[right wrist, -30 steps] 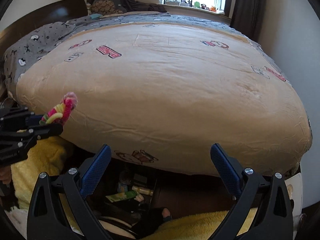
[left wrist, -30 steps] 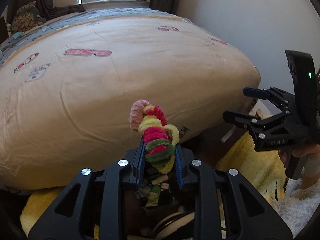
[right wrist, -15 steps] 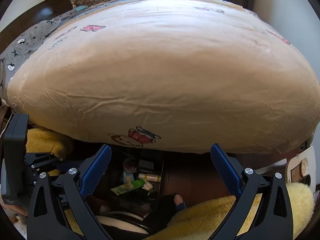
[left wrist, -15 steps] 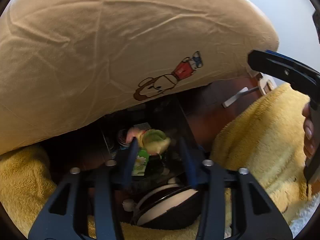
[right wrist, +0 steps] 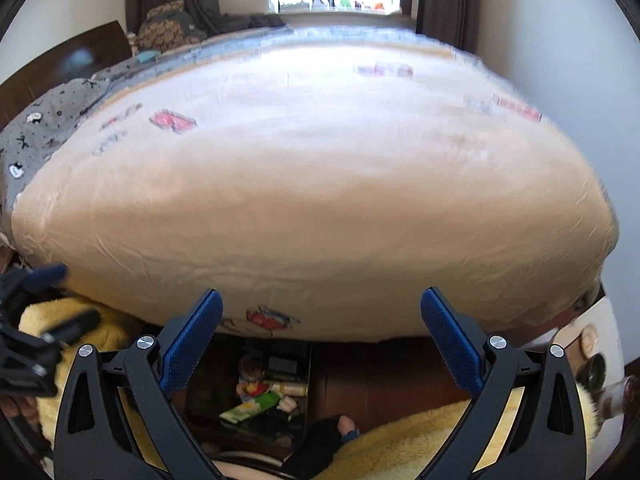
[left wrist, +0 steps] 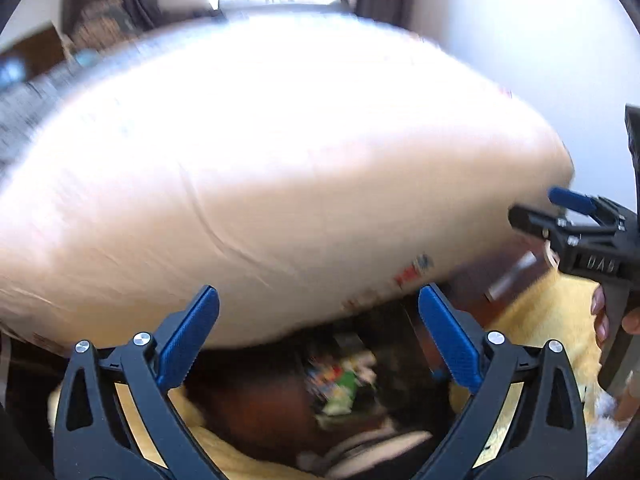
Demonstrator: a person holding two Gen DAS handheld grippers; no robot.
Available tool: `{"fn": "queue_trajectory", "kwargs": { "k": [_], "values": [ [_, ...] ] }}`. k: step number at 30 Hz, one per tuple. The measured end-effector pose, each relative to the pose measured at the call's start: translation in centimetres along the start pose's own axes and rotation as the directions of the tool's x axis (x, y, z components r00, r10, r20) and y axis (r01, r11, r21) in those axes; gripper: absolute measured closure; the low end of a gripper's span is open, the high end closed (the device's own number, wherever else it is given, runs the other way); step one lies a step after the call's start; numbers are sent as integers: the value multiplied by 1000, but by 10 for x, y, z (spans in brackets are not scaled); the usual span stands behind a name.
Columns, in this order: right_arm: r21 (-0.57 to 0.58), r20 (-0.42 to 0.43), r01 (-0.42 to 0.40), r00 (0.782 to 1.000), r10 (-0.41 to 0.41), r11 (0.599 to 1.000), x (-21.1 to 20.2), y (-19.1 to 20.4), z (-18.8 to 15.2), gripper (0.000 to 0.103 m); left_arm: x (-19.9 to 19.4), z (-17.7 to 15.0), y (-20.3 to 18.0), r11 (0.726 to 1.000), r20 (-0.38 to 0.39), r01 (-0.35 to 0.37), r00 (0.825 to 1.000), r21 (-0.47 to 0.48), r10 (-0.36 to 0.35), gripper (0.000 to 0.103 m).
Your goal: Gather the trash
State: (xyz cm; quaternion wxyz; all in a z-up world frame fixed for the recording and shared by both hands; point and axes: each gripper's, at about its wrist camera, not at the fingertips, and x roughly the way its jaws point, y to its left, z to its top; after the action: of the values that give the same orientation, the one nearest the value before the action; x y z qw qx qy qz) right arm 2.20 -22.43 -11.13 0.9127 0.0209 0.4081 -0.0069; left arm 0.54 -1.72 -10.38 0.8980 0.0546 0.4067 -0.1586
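Observation:
My left gripper (left wrist: 318, 292) is opening its jaws wide and nothing is between its blue pads; the view is blurred. It shows again in the right wrist view, where the left gripper (right wrist: 60, 298) is at the left edge. Below both grippers a dark bin (right wrist: 310, 372) stands under the bed's foot, holding a green packet (right wrist: 252, 404), a small bottle (right wrist: 290, 390) and a red-and-yellow fuzzy piece (right wrist: 250, 388). The trash (left wrist: 336, 384) is a smear in the left wrist view. My right gripper (right wrist: 320, 294) is open and empty; the right gripper (left wrist: 536, 204) also appears at the right edge.
A big bed with a beige printed cover (right wrist: 320, 184) fills the space ahead. Yellow fluffy fabric (right wrist: 400, 440) lies on both sides of the bin. A hand (left wrist: 600, 316) holds the right gripper's handle. A white wall (left wrist: 520, 40) is to the right.
The left gripper held a pink, yellow and green fuzzy bundle, dipped toward the bin, and opened; the bundle has left its jaws. Its view has tilted back up. The right gripper stayed open.

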Motion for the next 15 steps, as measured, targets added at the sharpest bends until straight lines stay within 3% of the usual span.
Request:
{"fn": "queue_trajectory", "kwargs": {
  "k": [4, 10, 15],
  "values": [
    [-35, 136, 7, 991, -2, 999, -40, 14, 20, 4, -46, 24, 5, 997, 148, -72, 986, -21, 74, 8],
    [-64, 318, 33, 948, -11, 997, -97, 23, 47, 4, -109, 54, 6, 987, 351, -159, 922, -40, 163, 8],
    [-23, 417, 82, 907, -65, 996, -126, 18, 62, 4, -137, 71, 2, 983, 427, -171, 886, -61, 181, 8]
  ]
}}
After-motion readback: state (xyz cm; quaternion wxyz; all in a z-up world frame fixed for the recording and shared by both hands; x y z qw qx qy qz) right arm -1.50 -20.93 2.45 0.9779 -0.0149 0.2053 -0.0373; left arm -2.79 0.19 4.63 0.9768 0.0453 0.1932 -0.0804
